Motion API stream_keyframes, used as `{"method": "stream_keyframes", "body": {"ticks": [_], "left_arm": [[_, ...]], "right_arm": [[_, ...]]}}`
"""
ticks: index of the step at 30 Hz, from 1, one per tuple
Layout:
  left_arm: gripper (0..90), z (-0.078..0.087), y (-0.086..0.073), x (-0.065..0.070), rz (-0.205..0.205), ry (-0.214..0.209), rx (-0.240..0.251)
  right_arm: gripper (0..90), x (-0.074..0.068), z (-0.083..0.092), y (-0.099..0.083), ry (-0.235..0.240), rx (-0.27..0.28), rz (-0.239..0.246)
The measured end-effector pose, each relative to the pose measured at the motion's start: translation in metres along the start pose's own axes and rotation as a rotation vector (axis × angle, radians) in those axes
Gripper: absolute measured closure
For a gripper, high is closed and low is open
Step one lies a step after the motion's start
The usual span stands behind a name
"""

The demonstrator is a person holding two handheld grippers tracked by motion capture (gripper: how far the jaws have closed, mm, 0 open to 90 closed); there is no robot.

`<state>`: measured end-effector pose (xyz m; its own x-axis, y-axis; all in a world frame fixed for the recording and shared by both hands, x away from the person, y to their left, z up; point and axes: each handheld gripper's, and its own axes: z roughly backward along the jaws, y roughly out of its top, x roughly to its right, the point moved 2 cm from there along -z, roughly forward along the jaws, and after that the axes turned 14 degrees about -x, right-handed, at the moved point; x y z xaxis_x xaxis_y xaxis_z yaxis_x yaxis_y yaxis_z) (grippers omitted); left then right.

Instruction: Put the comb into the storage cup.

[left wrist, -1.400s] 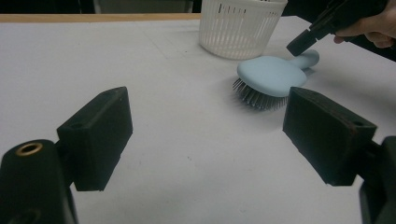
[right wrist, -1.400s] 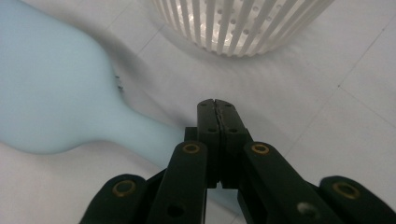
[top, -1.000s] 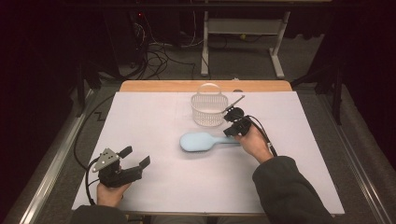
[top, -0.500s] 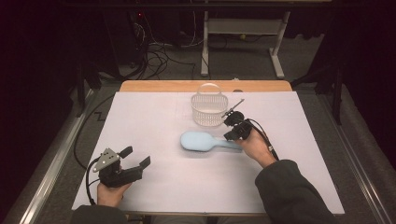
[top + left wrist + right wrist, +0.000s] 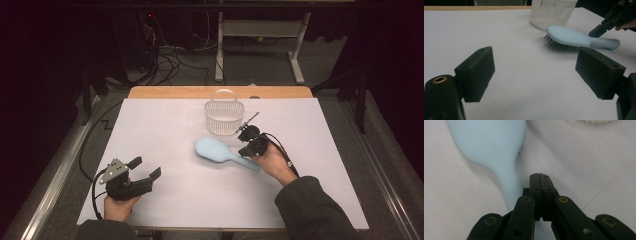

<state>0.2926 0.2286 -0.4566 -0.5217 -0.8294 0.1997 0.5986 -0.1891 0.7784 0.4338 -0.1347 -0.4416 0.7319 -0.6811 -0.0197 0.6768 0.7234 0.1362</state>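
**At mid-table: closed gripper rests by the hairbrush handle**

On the white sheet covering the table [image 5: 165,125] there is plenty of open room: the whole left half lies bare, and wide bare strips run along the near edge and the right side. The far wooden edge shows just beyond the basket [image 5: 223,117], which stands near the middle of the far side.

The pale blue hairbrush [image 5: 220,152] lies flat just this side of the basket, close to it but apart. Its long axis runs slantwise across the table, head toward the far left, handle toward the near right. In the left gripper view, the bristles face down onto the sheet.

The right gripper [image 5: 246,134] sits at the handle end, hand and sleeve coming in from the near right, forearm angled toward the middle. Its jaws are clenched tight together, nothing between them; in the right gripper view the closed tips sit just beside the narrow neck of the brush, over the sheet. Whether they touch the handle cannot be told.

The left gripper [image 5: 146,168] is low at the near left corner, well apart from the brush, held level with its jaws spread wide and empty, aimed across the sheet toward brush and basket.
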Motion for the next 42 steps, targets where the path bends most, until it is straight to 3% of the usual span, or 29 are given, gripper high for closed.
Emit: {"method": "stream_keyframes", "body": {"ticks": [5, 28, 36, 42], "left_arm": [[15.1, 0.000, 0.000, 0.000, 0.000, -0.001, -0.001], [15.0, -0.001, 0.000, 0.001, -0.003, 0.000, -0.006], [15.1, -0.001, 0.000, 0.000, 0.005, 0.004, -0.017], [15.1, -0.002, -0.001, 0.000, 0.007, 0.006, -0.018]], "right_arm": [[90.0, -0.006, -0.002, -0.003, 0.005, 0.005, 0.027], [88.2, -0.024, -0.005, -0.016, 0.035, 0.015, 0.043], [69.8, -0.023, 0.001, -0.019, 0.003, 0.029, 0.020], [59.5, -0.024, 0.010, -0.020, 0.024, 0.080, 0.000]]}}
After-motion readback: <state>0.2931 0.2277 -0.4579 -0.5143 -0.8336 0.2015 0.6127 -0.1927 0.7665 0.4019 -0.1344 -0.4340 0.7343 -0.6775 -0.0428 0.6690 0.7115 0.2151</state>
